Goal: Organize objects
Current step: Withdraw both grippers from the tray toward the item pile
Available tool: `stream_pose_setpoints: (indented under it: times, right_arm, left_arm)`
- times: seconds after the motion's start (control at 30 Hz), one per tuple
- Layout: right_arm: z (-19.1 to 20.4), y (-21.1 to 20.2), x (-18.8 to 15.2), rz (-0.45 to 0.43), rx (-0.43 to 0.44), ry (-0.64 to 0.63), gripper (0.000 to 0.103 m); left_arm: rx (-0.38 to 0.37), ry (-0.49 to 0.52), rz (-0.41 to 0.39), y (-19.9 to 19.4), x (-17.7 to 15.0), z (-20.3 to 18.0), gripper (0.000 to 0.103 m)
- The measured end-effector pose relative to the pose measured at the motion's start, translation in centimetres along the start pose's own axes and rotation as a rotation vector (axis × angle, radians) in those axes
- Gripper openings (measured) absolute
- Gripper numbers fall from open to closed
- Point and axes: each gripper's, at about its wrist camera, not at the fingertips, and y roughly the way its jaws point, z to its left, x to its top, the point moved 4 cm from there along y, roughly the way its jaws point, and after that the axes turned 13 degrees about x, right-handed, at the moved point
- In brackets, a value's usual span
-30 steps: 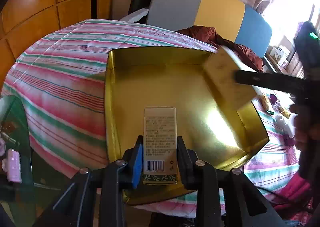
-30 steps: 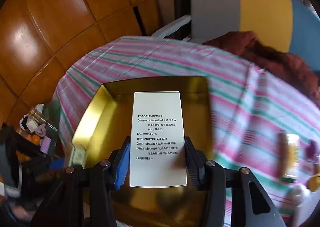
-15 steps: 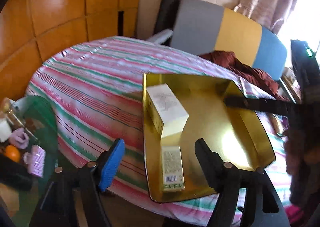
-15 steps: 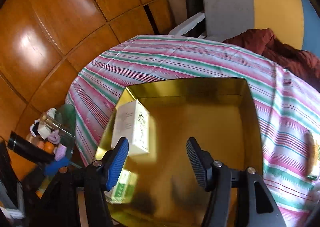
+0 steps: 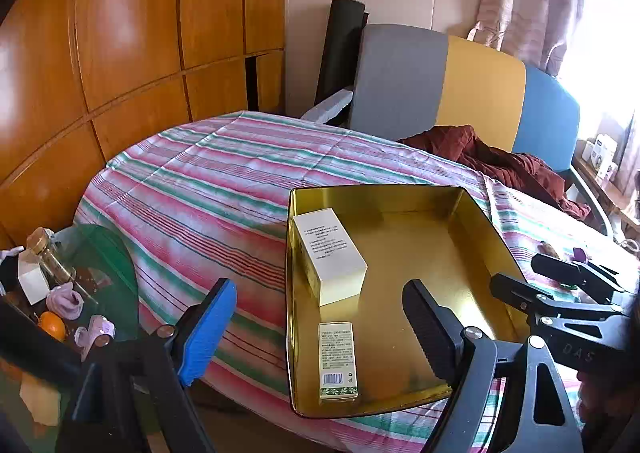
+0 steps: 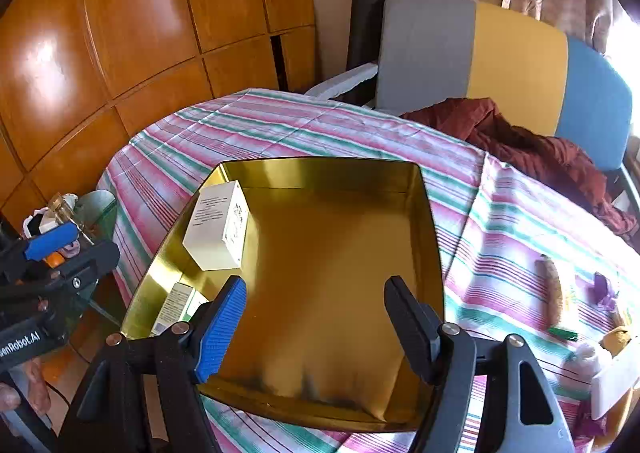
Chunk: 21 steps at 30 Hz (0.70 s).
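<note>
A gold tray (image 5: 472, 229) (image 6: 434, 237) lies on the striped tablecloth. Inside it, along its left wall, a larger white box (image 5: 329, 253) (image 6: 218, 225) lies flat, and a slim box with a barcode (image 5: 337, 361) (image 6: 176, 307) lies nearer the tray's front edge. My left gripper (image 5: 320, 329) is open and empty, held above the tray's near left corner. My right gripper (image 6: 316, 325) is open and empty above the tray's front edge. The right gripper's body also shows in the left wrist view (image 5: 568, 305).
Small items (image 6: 556, 289) lie on the cloth right of the tray. A low glass side table (image 5: 60, 293) with clutter stands left. A grey, yellow and blue chair (image 5: 460, 93) with a dark red garment (image 5: 500, 161) is behind. Wooden panels line the left wall.
Both grippers let go of their boxes, opened and drew back and up. The white box and the slim box now lie in the tray's left side.
</note>
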Motion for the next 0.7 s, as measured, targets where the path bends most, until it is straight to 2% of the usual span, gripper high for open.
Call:
stream_pose_setpoints:
  times: [0.3,0.7]
  right_arm:
    - [-0.1,-1.7,-0.7,-0.042,-0.043,-0.035,0.073]
    - [-2.1,-4.0,-1.5,-0.076,-0.089,-0.004,0.073]
  left_arm:
    - [0.003,0.026,-0.027,-0.8,0.2,-0.9,0.086]
    - [-0.018,0.067,-0.034,-1.5,0.1,-2.9,0.086]
